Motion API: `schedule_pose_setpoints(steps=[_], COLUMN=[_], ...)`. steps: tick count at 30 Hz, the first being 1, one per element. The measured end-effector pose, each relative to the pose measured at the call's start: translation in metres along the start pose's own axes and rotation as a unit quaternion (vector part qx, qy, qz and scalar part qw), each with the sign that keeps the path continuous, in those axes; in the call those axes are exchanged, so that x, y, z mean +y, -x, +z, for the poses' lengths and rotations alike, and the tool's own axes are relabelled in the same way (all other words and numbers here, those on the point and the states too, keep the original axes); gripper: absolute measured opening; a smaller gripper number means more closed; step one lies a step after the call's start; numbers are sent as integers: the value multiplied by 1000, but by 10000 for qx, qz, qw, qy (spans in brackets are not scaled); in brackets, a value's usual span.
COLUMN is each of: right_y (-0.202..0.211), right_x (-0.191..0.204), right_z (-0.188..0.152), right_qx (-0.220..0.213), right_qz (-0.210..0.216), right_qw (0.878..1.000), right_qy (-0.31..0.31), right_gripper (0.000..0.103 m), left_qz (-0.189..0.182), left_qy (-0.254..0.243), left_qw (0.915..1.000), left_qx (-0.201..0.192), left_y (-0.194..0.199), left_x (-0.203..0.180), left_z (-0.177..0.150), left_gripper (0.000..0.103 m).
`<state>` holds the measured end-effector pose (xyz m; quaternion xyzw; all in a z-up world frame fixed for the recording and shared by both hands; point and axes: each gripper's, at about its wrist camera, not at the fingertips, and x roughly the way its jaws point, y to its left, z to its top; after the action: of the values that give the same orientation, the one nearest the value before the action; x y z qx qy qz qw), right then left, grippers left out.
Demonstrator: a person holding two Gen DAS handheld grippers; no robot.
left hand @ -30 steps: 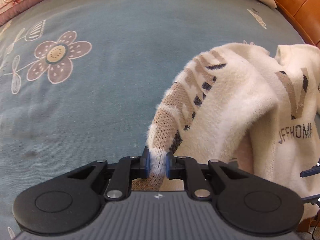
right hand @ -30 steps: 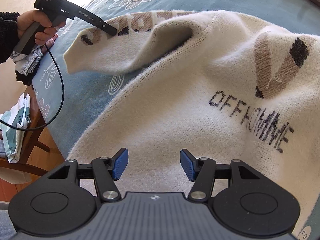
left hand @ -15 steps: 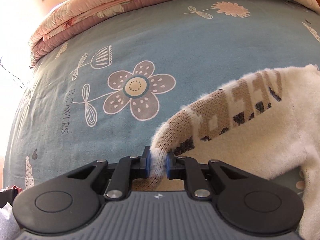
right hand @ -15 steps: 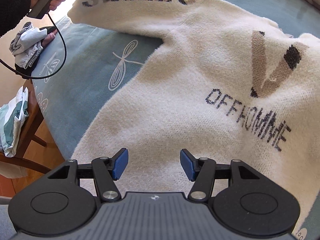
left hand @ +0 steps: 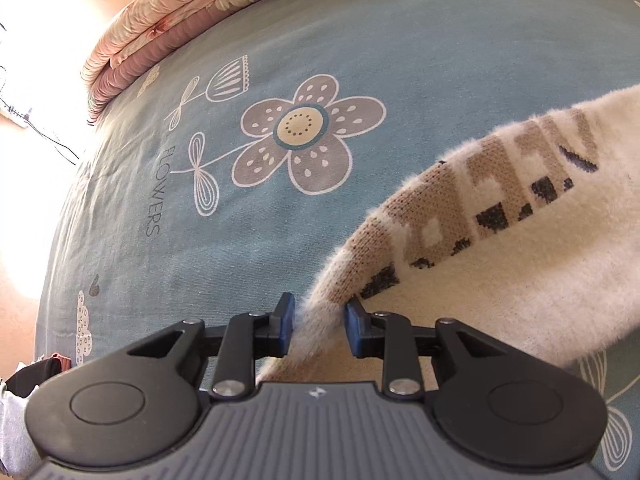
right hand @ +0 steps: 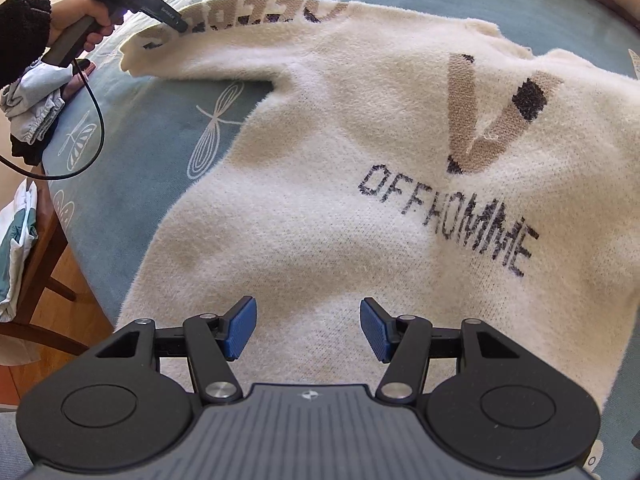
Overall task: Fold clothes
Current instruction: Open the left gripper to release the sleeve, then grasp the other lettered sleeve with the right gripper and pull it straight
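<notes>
A cream knitted sweater with "OFFHOMME" lettering lies front up on the blue flowered bedsheet. Its left sleeve, with tan and dark letters, is stretched out sideways and flat. My left gripper sits at the sleeve's cuff. Its fingers stand slightly apart, with the fuzzy cuff lying loosely between the blue pads. The right wrist view shows the same left gripper, held by a hand in a black sleeve. My right gripper hovers open over the sweater's hem, holding nothing.
A folded pink quilt lies along the far side of the bed. A small pile of clothes sits at the bed's left edge. Beyond it stands a wooden chair with a garment on it. A black cable hangs from the left gripper.
The left gripper pulled the sleeve outward and laid it straight on the sheet, and its fingers have now parted a little around the cuff. The right gripper stayed open over the hem.
</notes>
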<state>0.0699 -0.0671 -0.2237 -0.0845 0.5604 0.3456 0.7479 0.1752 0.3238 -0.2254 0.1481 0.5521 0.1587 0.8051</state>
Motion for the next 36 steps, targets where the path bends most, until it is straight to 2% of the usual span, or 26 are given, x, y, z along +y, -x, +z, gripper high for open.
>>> schedule_pose_setpoints(steps=[3,4,6,8,11,12,14,15,16,18,20,23,26,27,28,30,31,33,34,36], right_y=[8,10,15,15,8,4,-6,-10,-15,-21,-19,-14,-9,-5,-1,9,12,12,8,-9], right_x=[-7,-10,-19,-27,-37,-39,-42,-44,-45,-48,-49,-49,-47,-42,-36,-20,-12,2,9,21], right_z=[-2,-2,-5,-9,-10,-11,-11,-12,-13,-16,-23,-42,-61,-63,-64,-64,-64,-63,-63,-63], right_qx=[-123,-164,-245,-326,-366,-386,-368,-343,-318,-232,-205,-64,135,167,179,71,-34,-190,-174,13], right_qz=[-153,-204,-325,-522,-707,-713,-710,-731,-752,-779,-785,-896,-1015,-1095,-1182,-1168,-965,-462,-292,-123], right_qw=[9996,9993,9983,9967,9946,9942,9944,9946,9948,9954,9962,9960,9945,9933,9918,9910,9929,9963,9968,9968], right_qy=[-188,-251,-417,-531,-661,-699,-691,-651,-612,-514,-331,6,234,343,456,655,690,701,726,789], right_gripper=[62,62,62,62,62,62,62,62,62,62,62,62,62,62,62,63,63,65,66,66], left_qz=[15,-161,-967,-1932,-3176,-3447,-3855,-3929,-3883,-3605,-3383,-2933,-2611,-2462,-2429,-2728,-2931,-3349,-3481,-3602], left_qy=[85,198,301,191,-252,-373,-550,-568,-580,-823,-1403,-2031,-2129,-2145,-2165,-2183,-2184,-2356,-2503,-2725], left_qw=[9998,9992,9937,9797,9465,9363,9187,9155,9175,9274,9261,9300,9394,9433,9431,9323,9250,9047,8958,8867], left_qx=[-177,-294,-473,-500,-508,-565,-656,-652,-630,-562,-910,-879,-632,-602,-682,-933,-1036,-1173,-1171,-987], left_y=[29,42,68,87,104,106,105,100,92,80,81,86,90,96,104,123,132,143,145,141], left_x=[-2,-5,-18,-49,-118,-140,-184,-202,-215,-230,-230,-218,-207,-206,-205,-205,-208,-225,-237,-254], left_z=[-13,-20,-34,-47,-60,-62,-66,-68,-70,-75,-85,-94,-93,-92,-92,-98,-101,-116,-125,-143], left_gripper=[34,34,38,39,39,42,42,42,42,41,44,44,43,36,37,39,42,44,45,47])
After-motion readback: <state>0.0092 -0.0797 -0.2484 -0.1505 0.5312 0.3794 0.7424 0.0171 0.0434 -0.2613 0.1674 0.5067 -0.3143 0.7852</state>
